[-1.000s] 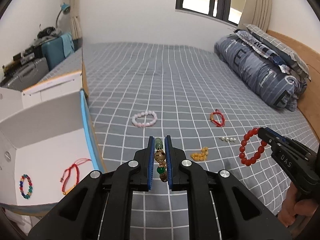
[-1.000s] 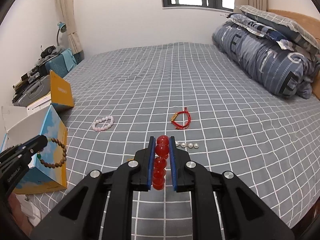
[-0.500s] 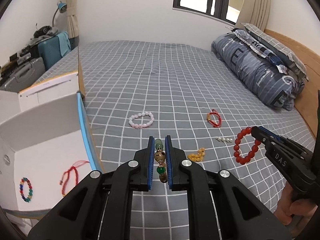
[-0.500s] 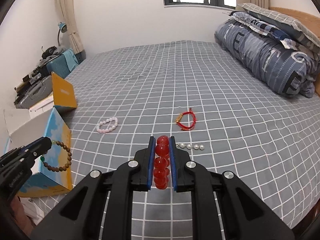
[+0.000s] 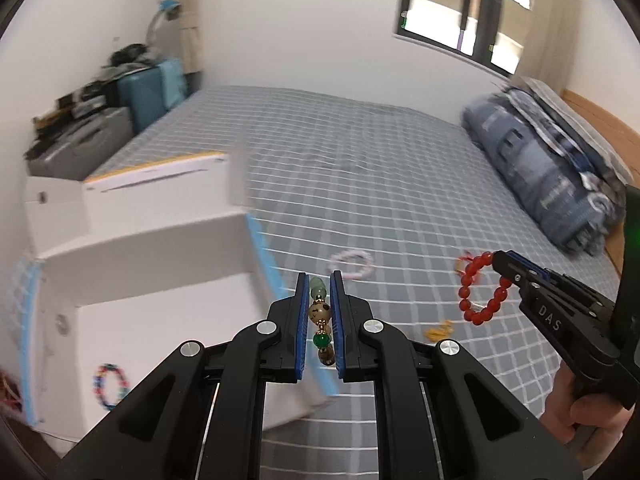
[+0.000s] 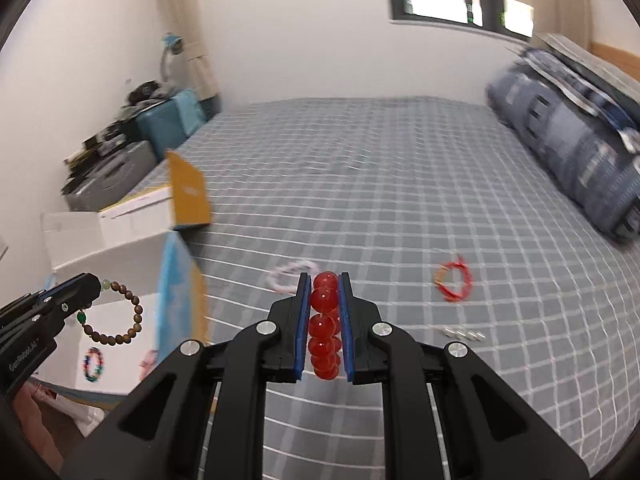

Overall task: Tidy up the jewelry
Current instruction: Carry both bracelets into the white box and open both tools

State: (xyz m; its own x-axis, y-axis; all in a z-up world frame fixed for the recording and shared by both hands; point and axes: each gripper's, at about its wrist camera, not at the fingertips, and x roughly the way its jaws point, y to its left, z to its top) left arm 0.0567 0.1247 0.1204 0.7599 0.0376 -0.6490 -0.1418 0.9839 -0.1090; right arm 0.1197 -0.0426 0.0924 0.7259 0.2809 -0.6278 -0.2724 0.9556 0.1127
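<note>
Box [image 5: 160, 320] lies down-left of left tool [image 5: 319, 312], nearer it than right tool [image 6: 325, 320]. Left tool clamps wooden-bead bracelet [image 6: 116, 316]; right tool clamps red-bead bracelet [image 5: 480, 288], both above bed [image 6: 380, 200].

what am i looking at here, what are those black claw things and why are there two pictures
Each black claw is a hand-held gripper that a person squeezes, with a camera looking along its fingers, so each picture is one gripper's own view. The left hand-held gripper is shut on a wooden bead bracelet; the right hand-held gripper is shut on a red bead bracelet. On the checked bed lie a pink bracelet, a red cord bracelet and small pearls. An open white box at the left holds a multicoloured bracelet.
</note>
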